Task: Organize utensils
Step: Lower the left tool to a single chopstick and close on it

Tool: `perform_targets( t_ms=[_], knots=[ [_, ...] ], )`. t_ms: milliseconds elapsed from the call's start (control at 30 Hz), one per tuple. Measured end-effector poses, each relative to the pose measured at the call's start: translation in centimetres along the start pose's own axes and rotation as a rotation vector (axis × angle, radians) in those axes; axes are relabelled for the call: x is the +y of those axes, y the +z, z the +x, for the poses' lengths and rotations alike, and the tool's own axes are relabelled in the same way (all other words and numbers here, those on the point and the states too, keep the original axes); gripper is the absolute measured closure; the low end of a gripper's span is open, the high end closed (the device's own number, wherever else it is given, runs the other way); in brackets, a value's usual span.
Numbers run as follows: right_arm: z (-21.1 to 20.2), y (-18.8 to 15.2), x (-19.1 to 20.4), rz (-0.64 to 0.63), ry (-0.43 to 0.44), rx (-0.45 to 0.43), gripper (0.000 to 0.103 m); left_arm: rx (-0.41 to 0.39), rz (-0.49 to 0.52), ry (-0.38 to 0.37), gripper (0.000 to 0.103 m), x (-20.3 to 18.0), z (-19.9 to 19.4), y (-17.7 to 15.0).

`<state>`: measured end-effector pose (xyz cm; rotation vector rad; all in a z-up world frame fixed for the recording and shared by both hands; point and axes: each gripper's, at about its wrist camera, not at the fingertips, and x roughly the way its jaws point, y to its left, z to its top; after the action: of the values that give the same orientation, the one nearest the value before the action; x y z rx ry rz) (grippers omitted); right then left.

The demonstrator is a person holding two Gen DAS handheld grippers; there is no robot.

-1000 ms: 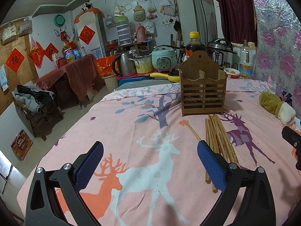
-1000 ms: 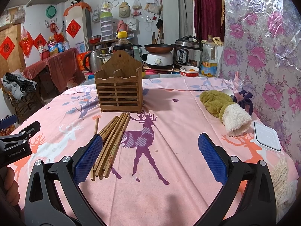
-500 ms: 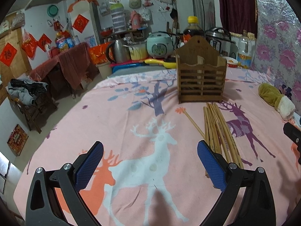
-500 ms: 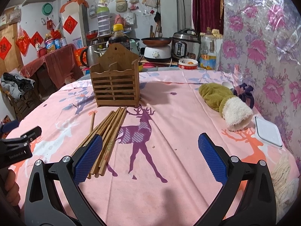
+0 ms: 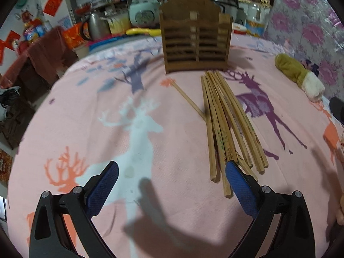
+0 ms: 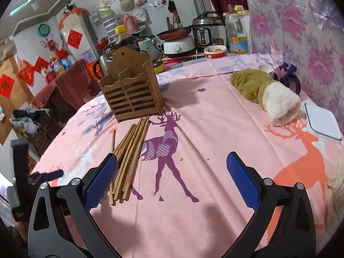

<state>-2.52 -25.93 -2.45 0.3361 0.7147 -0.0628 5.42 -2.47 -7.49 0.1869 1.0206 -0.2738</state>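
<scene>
Both your grippers, left (image 5: 172, 185) and right (image 6: 172, 176), gape empty; the chopsticks (image 5: 225, 120) lie lengthwise, tips toward the wooden holder (image 5: 196, 36).

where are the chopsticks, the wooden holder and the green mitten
chopsticks (image 5: 223, 120), left wrist view, middle of the bundle
wooden holder (image 6: 132, 95), right wrist view, slatted front
green mitten (image 6: 250, 83), right wrist view, green body

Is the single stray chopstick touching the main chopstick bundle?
Touching. In the left wrist view, the stray chopstick runs diagonally until its near end meets the bundle, with no cloth visible between them.
</scene>
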Motion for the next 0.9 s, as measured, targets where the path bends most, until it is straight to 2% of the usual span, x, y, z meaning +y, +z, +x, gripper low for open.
perform_targets(
  t_ms=[200, 300, 400, 500, 567, 633, 800, 900],
  knots=[
    [0.0, 0.3, 0.3, -0.006, -0.001, -0.006, 0.005, 0.094, -0.054, -0.108, 0.024, 0.8, 1.8, 0.2],
    [0.0, 0.3, 0.3, -0.005, -0.001, -0.005, 0.005, 0.092, -0.052, -0.091, 0.028, 0.7, 2.1, 0.3],
    [0.0, 0.3, 0.3, -0.008, -0.002, -0.005, 0.005, 0.086, -0.028, -0.054, 0.040, 0.2, 2.3, 0.5],
    [0.0, 0.3, 0.3, -0.012, -0.003, -0.006, 0.005, 0.071, 0.005, -0.061, 0.057, -0.4, 2.2, 0.6],
    [0.0, 0.4, 0.3, -0.016, -0.006, -0.007, 0.005, 0.067, 0.020, -0.080, 0.081, -0.7, 2.1, 0.5],
    [0.0, 0.4, 0.4, -0.021, -0.010, -0.008, 0.005, 0.066, 0.023, -0.100, 0.097, -0.7, 1.9, 0.5],
    [0.1, 0.2, 0.8, -0.044, -0.012, -0.005, 0.005, 0.067, -0.054, -0.085, 0.097, 1.0, 1.8, 0.7],
    [0.7, -0.1, 1.4, -0.077, 0.010, 0.027, 0.005, 0.071, -0.126, -0.059, 0.097, 3.0, 1.7, 0.9]
  ],
)
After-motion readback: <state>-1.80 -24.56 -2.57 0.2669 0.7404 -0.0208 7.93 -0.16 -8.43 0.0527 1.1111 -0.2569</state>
